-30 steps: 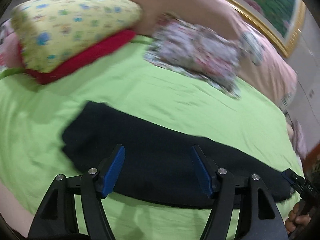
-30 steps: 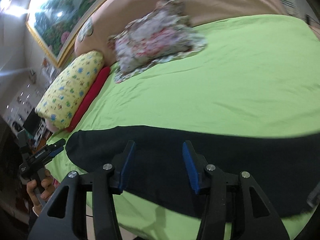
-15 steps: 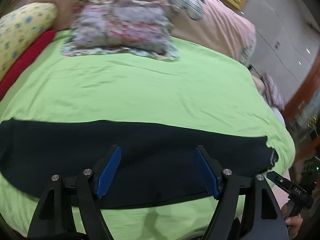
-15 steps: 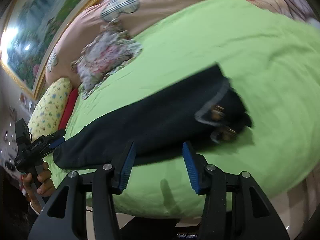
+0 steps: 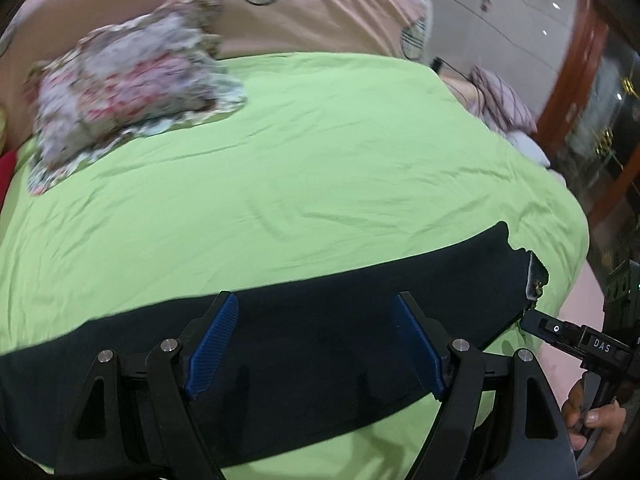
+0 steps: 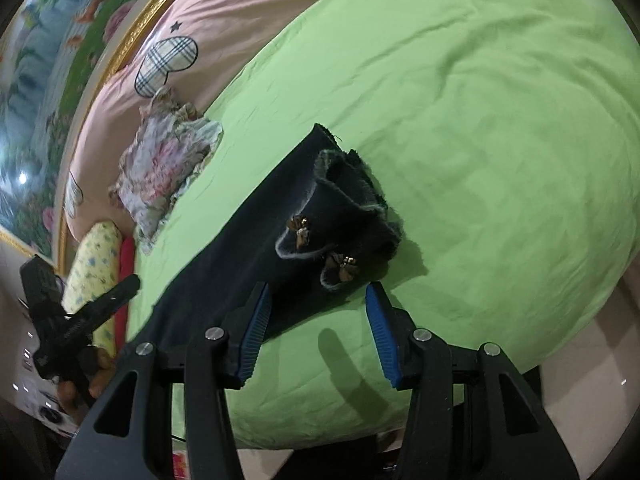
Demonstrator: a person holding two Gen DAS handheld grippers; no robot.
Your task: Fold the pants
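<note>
Dark navy pants (image 5: 320, 336) lie in a long strip along the near edge of a bed with a green sheet (image 5: 320, 168). In the right wrist view the pants (image 6: 248, 236) end in frayed cuffs with small gold ornaments (image 6: 340, 266). My left gripper (image 5: 316, 344) is open and empty, just above the middle of the strip. My right gripper (image 6: 316, 324) is open and empty, just short of the cuff end. The right gripper also shows in the left wrist view (image 5: 576, 340), beside the pants' right end. The left gripper shows in the right wrist view (image 6: 80, 320), far left.
A floral pillow (image 5: 128, 80) lies at the head of the bed against a pink quilt (image 5: 320, 4). A yellow pillow (image 6: 96, 268) on a red one (image 6: 125, 280) sits at the far side. The bed's edge (image 6: 520, 360) drops to a pale floor.
Both cameras have swung toward the cuff end of the pants. The right gripper has come closer to the cuffs. Both grippers stay open.
</note>
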